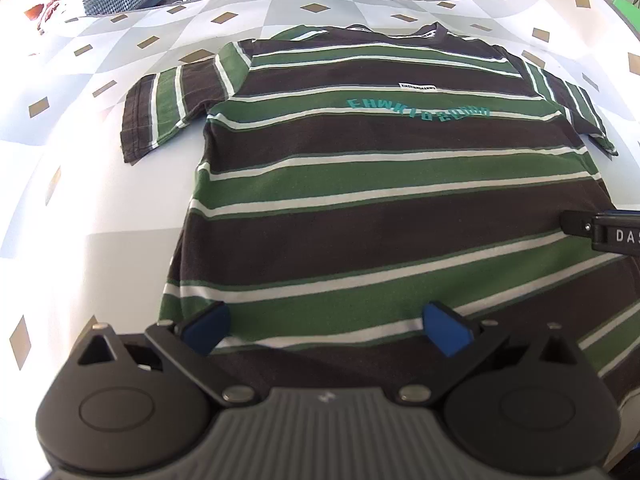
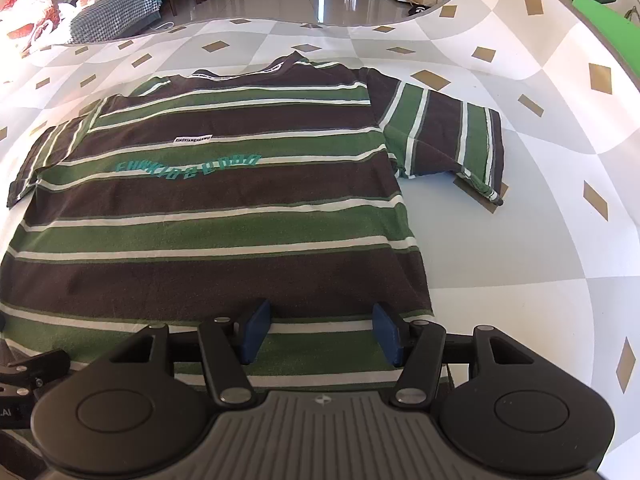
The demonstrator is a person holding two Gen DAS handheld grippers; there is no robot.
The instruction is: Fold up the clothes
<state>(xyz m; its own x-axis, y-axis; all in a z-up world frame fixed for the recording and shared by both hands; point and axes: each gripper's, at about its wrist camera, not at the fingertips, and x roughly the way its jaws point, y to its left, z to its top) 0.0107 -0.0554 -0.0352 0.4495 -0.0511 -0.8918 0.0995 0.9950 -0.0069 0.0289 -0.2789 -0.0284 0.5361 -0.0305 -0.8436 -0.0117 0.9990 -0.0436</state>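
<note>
A striped shirt lies flat, front up, on the checked cloth covering the table, collar at 12 o'clock and hem at 6 o'clock, toward both cameras. Both sleeves are spread out: one reaches to 9 o'clock in the left wrist view, the other to 2 o'clock in the right wrist view, its lower corner turned up slightly. Teal lettering arcs across the chest below a small white label. The left gripper is wide open over the hem's left part, holding nothing. The right gripper is also open and empty, above the hem near the shirt's right edge. At 3 o'clock in the left view, part of the right gripper shows.
</note>
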